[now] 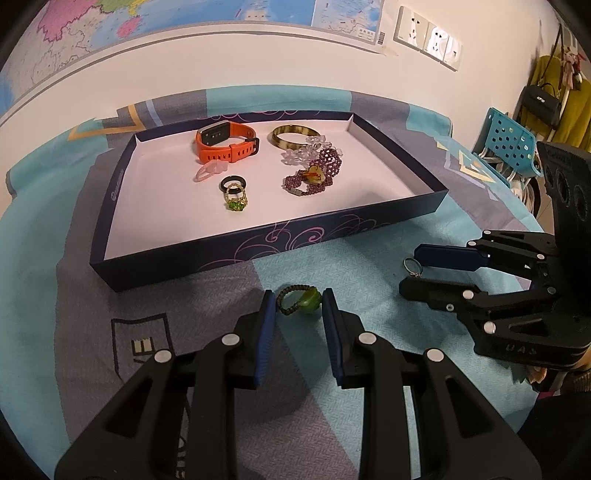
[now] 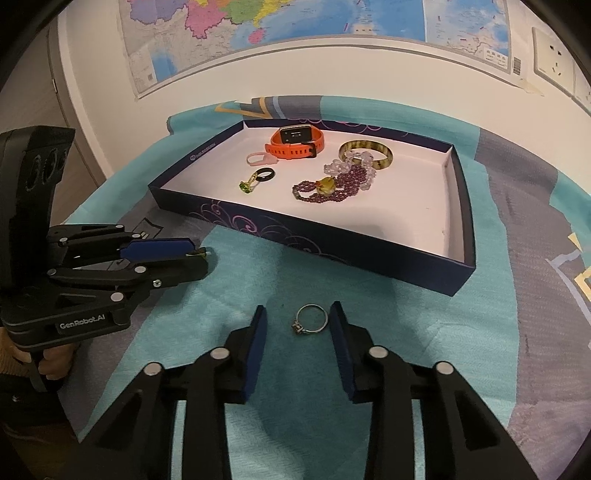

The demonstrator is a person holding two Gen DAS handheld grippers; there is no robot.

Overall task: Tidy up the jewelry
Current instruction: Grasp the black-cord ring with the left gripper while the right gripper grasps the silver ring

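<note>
A ring with a dark beaded band and a green stone [image 1: 301,301] sits between my left gripper's [image 1: 299,299] blue pads, which press on it from both sides just above the cloth. The right wrist view shows that gripper [image 2: 202,255] from the side, a green bit at its tips. A silver ring [image 2: 311,320] lies on the teal cloth between my right gripper's [image 2: 298,314] pads; a gap remains on its left side, so it is open. The dark blue tray [image 1: 280,236] holds an orange watch [image 1: 225,142], an amber bangle [image 1: 295,136], purple beads [image 1: 317,170] and small rings [image 1: 233,190].
A teal and grey cloth [image 1: 184,295] covers the table. A blue perforated basket [image 1: 509,144] stands off the table's far right edge, with bags hanging behind it. The wall with a map [image 2: 295,26] is close behind the tray [image 2: 332,236]. A hand [image 2: 55,363] holds the left gripper's handle.
</note>
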